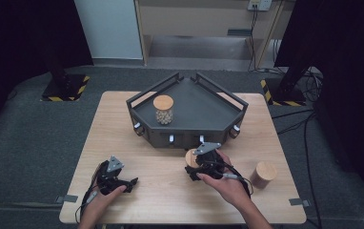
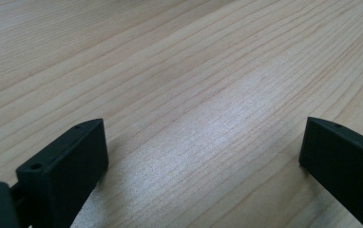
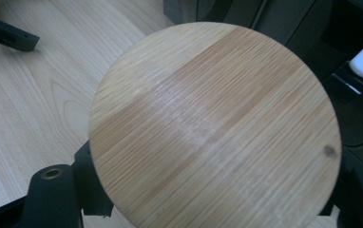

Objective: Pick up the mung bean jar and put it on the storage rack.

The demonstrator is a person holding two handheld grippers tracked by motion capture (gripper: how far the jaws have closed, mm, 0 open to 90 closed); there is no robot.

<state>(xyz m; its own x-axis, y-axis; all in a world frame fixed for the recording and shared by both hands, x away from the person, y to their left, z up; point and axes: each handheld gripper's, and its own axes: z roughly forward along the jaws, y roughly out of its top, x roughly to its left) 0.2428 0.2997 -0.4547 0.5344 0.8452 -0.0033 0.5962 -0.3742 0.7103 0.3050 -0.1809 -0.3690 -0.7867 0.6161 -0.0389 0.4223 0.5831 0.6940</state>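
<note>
Item: wooden-lidded jar [image 3: 215, 126], standing on the table [image 1: 170, 191] just before the dark tray [image 1: 194, 102]. You are closing your right gripper [image 1: 200, 168] fingers around it; whether they are gripping it I cannot tell. Next: lifting it clear of the tray's rail. Left gripper [image 2: 203, 156] is resting released. The lid is hiding the jar's body.

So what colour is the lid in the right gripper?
Light tan striped wood lid, clearest in the right gripper view.
</note>
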